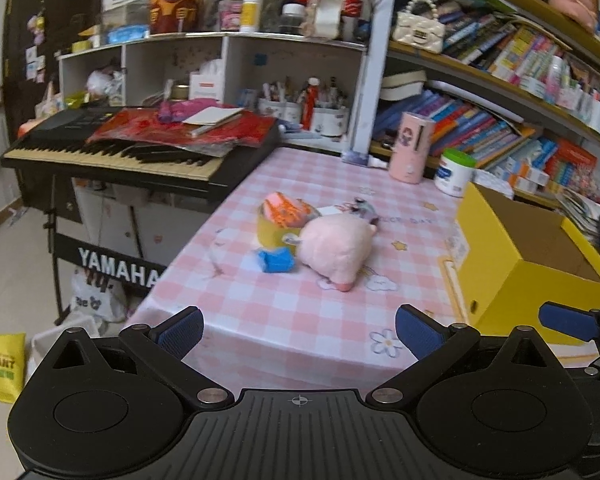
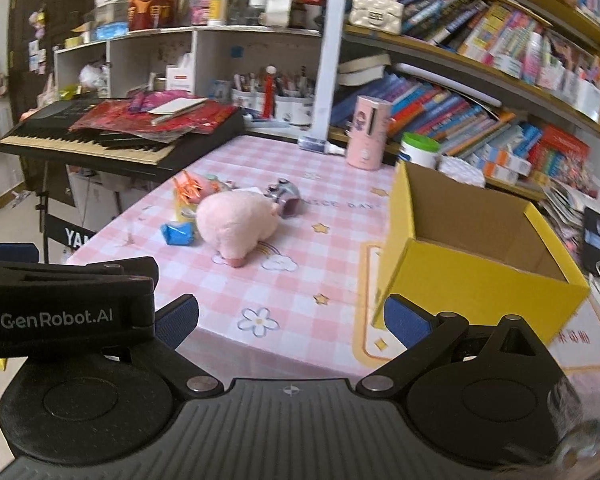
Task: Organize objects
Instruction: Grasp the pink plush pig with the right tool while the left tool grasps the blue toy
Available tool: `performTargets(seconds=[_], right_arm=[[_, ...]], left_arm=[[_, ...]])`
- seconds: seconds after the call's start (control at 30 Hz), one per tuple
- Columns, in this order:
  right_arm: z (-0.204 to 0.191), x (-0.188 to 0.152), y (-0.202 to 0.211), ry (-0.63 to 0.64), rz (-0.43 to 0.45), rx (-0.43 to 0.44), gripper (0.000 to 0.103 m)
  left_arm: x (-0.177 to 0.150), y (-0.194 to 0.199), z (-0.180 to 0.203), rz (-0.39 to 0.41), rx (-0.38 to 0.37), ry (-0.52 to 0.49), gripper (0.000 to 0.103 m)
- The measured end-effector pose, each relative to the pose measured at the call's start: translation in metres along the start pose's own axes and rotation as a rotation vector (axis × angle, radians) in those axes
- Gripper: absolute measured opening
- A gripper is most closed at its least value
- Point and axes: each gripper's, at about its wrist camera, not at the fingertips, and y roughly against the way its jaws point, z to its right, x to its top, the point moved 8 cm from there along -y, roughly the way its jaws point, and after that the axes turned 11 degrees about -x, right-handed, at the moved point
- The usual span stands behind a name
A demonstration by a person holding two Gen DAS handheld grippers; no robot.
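— Where was the pink plush toy (image 1: 334, 246)?

— Mid-table on the checked cloth (image 1: 260, 312), touching a yellow cup (image 1: 274, 232) and a blue wrapper (image 1: 276, 261); the yellow box (image 2: 480, 256) sat open to its right.

— How would it handle?

— Soft and light, I judged; pinch its round middle.

— Your jaws?

— My left gripper (image 1: 299, 330) and right gripper (image 2: 290, 316) both gaped wide, empty.

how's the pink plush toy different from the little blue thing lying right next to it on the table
The pink plush toy is plainly bigger than the blue item. The plush is pale pink, rounded and fuzzy; the blue item is bright blue, crumpled and angular. The plush lies nearer the yellow box, the blue item farther. Both rest on the checked tablecloth, untouched.
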Motion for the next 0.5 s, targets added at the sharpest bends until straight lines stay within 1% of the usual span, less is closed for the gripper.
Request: performTargets(seconds=[0.1,0.2,0.3,0.5], right_arm=[[-0.01,0.005,-0.009,0.012,0.015,0.029,0.101],[-0.021,0.01,-0.023,0.028,0.02,0.062,0.101],[-0.03,0.015,-0.041,0.053,0.004,0.089,0.101],[-0.038,0.036,-0.086,0.051,-0.028,0.135,0.101]], left_arm=[[0.004,-0.003,-0.013,0.01,0.05,0.008,0.102],[0.009,-0.012,-0.025,0.016,0.072,0.053,0.102],[0.019,-0.02,-0.034,0.025,0.081,0.08,0.102],[0.046,-0.046,-0.045,0.033,0.126,0.089,0.102]])
